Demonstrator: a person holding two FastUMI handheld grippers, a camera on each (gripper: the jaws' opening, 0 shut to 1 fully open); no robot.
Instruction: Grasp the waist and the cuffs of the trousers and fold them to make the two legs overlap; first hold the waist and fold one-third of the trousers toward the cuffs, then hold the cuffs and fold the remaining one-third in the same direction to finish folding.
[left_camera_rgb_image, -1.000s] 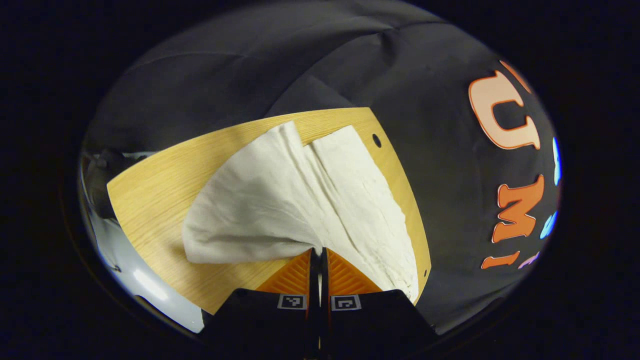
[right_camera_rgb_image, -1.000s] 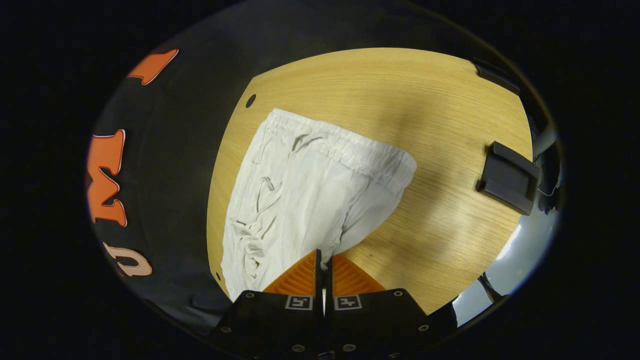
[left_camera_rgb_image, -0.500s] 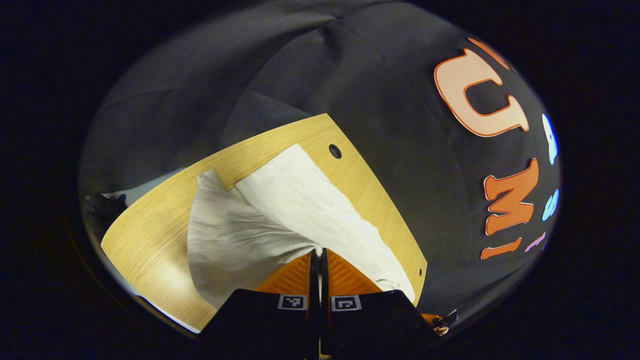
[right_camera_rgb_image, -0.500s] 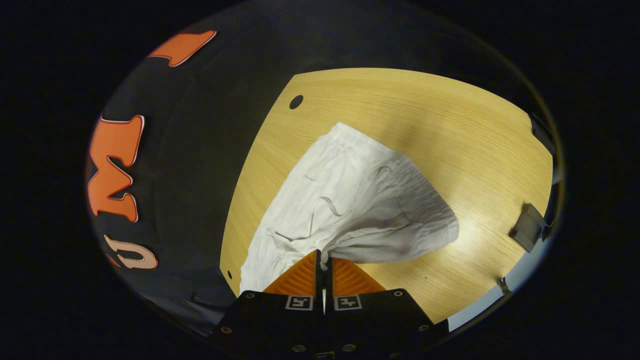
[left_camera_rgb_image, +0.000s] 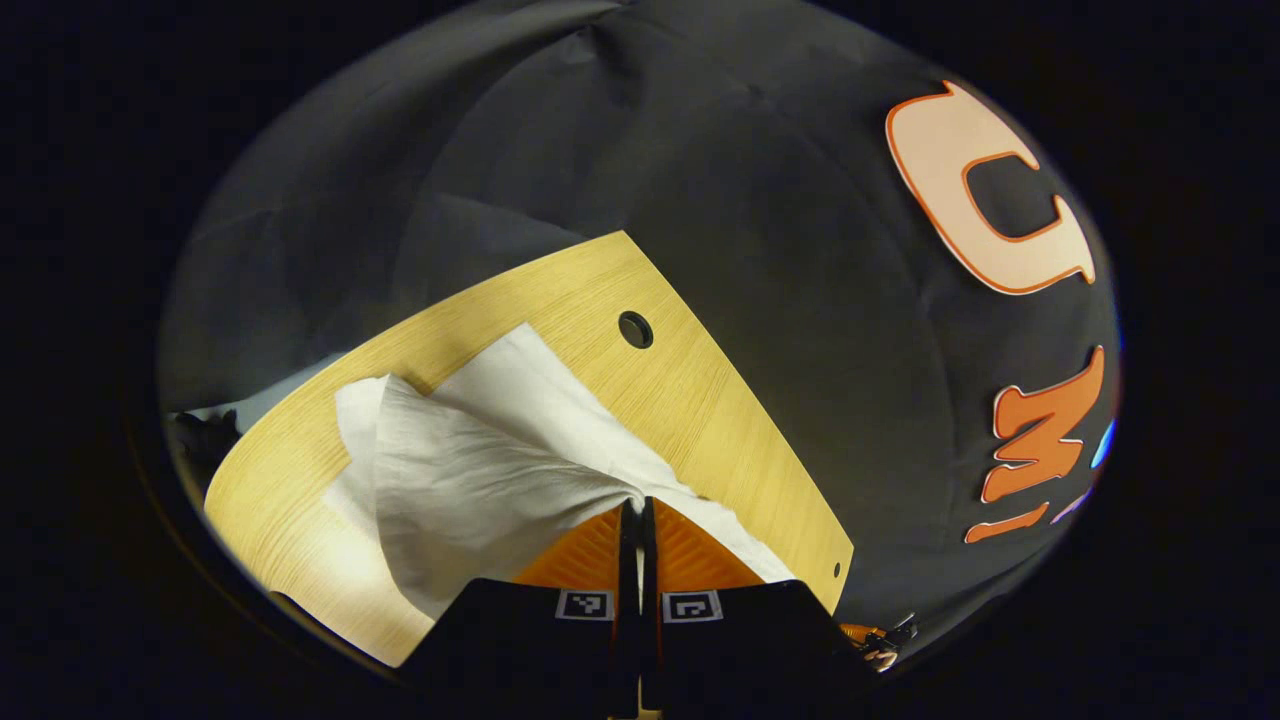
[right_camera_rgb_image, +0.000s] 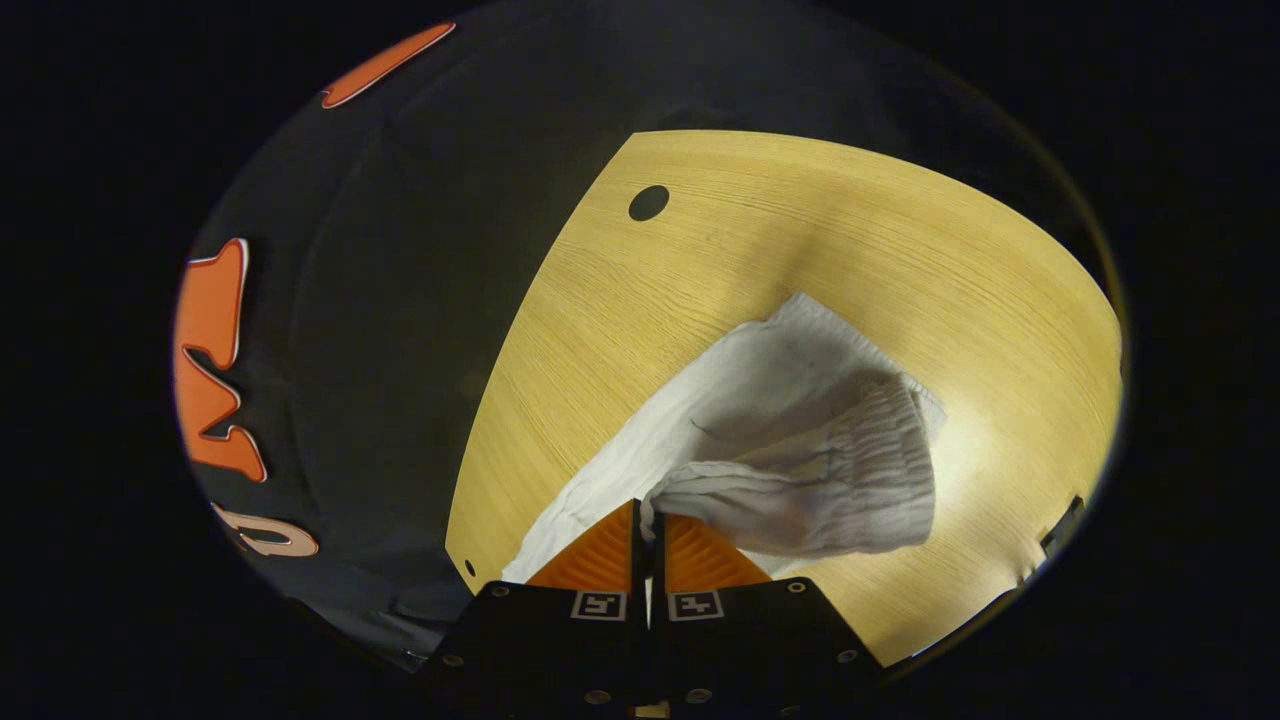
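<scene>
White trousers lie on a wooden table (left_camera_rgb_image: 690, 400). In the left gripper view, one leg (left_camera_rgb_image: 470, 480) hangs lifted and drapes over the other leg (left_camera_rgb_image: 560, 410), which lies flat. My left gripper (left_camera_rgb_image: 634, 503) is shut on the cuff edge of the lifted leg. In the right gripper view, the elastic waist (right_camera_rgb_image: 850, 470) is lifted and curled over the rest of the trousers (right_camera_rgb_image: 700, 400), and my right gripper (right_camera_rgb_image: 645, 505) is shut on the waist end. Both grippers hold their cloth above the table (right_camera_rgb_image: 800, 230).
A round cable hole (left_camera_rgb_image: 635, 329) sits near the table's corner, seen again as a hole (right_camera_rgb_image: 648, 202) in the right gripper view. Black cloth walls stand close beyond the table's far edge. A dark object (right_camera_rgb_image: 1060, 520) shows at the table's right rim.
Both grippers have swung the held side of the trousers over the other side. The lifted leg now covers more of the flat leg, and the waist has curled over itself.
</scene>
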